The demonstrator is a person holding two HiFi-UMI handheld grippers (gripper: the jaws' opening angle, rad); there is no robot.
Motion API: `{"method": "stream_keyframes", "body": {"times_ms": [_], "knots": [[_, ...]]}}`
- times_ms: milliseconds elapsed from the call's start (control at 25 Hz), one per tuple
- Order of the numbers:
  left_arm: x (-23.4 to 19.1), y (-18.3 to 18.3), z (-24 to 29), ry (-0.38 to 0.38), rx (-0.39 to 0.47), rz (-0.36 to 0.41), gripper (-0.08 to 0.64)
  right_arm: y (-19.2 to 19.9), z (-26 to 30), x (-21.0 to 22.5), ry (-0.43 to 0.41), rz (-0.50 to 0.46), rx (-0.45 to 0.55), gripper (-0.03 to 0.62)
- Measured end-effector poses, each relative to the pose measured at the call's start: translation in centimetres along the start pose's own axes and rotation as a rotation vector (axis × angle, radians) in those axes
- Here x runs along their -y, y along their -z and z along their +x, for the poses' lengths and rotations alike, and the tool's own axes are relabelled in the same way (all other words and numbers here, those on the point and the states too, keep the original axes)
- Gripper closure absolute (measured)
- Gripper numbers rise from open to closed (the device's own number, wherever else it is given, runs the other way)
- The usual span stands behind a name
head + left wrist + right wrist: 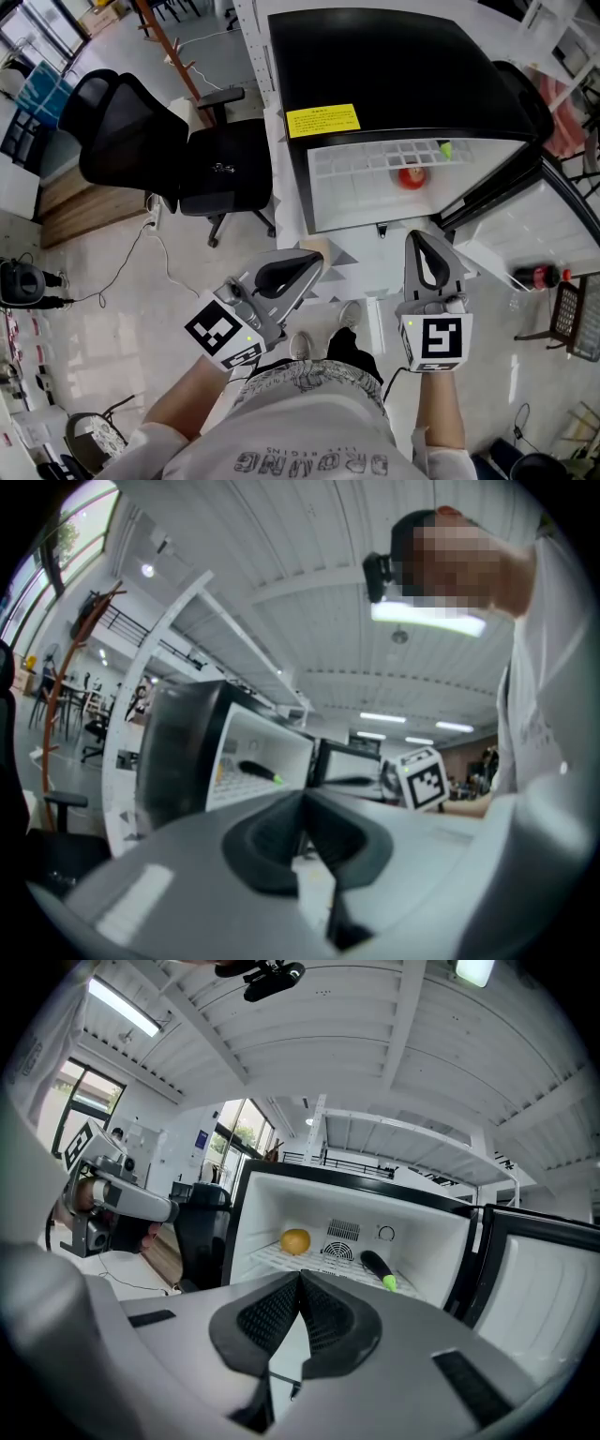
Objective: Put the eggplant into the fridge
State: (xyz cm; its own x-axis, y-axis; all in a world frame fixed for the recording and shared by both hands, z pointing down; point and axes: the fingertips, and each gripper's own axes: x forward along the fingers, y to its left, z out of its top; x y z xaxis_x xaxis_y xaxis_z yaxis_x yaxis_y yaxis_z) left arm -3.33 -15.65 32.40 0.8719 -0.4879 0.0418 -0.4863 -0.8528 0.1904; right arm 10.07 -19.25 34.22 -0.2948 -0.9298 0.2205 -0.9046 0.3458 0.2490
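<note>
Grippers shut and empty: our right gripper (300, 1274) and left gripper (302, 794) wait outside because the eggplant (377, 1267) already lies right of centre on the wire shelf (267, 1256), near an orange fruit (295, 1240), inside the fridge (433, 1234); only its open door (544, 1279) seems left to close.

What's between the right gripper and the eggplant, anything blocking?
Nothing visible. The fridge stands open, its door swung aside. The eggplant already lies on the wire shelf, apart from the round orange fruit. The right gripper is shut and empty, outside the fridge.
</note>
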Motion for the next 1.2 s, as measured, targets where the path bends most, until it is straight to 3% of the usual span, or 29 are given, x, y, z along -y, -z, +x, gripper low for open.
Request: {"method": "stream_keyframes", "body": {"times_ms": [1200], "knots": [[-0.9,0.3,1.6,0.007,-0.006,-0.016,0.552,1.0,1.3,0.8,-0.018,0.041,-0.031,0.589]]}}
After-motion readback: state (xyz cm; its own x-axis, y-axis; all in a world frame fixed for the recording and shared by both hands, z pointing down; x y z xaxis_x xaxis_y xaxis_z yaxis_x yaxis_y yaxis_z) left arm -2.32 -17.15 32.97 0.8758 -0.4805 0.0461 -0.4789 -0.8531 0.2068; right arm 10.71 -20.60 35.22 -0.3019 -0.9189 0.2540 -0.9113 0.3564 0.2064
